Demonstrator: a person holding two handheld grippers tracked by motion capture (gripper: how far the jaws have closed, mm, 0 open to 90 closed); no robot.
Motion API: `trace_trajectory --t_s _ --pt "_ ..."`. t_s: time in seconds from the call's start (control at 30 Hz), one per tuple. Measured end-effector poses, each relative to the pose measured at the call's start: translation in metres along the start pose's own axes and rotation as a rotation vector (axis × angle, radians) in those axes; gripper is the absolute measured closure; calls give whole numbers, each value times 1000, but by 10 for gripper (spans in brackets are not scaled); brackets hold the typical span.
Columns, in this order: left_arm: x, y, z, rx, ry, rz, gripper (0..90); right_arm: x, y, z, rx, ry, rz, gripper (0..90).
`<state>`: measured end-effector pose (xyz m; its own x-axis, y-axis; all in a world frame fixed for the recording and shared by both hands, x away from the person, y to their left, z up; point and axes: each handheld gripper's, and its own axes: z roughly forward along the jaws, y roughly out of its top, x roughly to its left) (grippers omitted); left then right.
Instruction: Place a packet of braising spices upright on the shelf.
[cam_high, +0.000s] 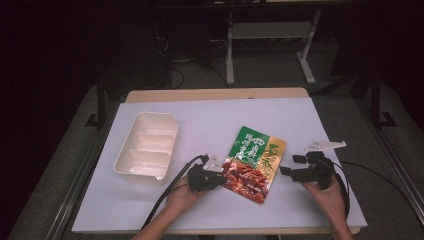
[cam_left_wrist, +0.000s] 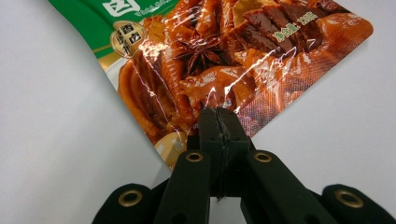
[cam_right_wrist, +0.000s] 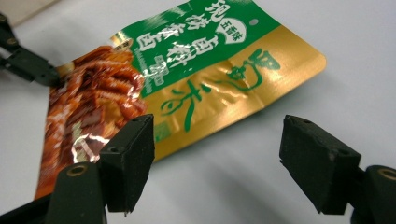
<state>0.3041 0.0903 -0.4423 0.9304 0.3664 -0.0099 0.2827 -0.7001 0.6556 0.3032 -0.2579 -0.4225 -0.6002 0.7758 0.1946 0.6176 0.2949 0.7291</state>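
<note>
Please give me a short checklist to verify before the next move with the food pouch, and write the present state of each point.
1. Left hand-held gripper shut on the edge of the food pouch: ok, the jaws are closed with the pouch's edge between them.
2. Right hand-held gripper ready to grasp: ok, its jaws stand wide open.
3. Right hand-held gripper in contact with the pouch: not ok, it stands apart, beside the gold edge.
4. Pouch sealed and undamaged: cannot tell, though no tear is visible.
5. White plastic tray free to receive something: ok, its compartments look empty.
6. Pouch lying on the white table surface: ok in the high view.
</note>
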Motion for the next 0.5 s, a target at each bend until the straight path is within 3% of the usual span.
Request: trace_trajectory --t_s 0.17,0.5 --pt "-2 1 0 11 13 23 898 -8 14 14 34 -25 10 259" --pt "-2 1 0 11 14 24 899 -34 24 28 42 -26 120 264"
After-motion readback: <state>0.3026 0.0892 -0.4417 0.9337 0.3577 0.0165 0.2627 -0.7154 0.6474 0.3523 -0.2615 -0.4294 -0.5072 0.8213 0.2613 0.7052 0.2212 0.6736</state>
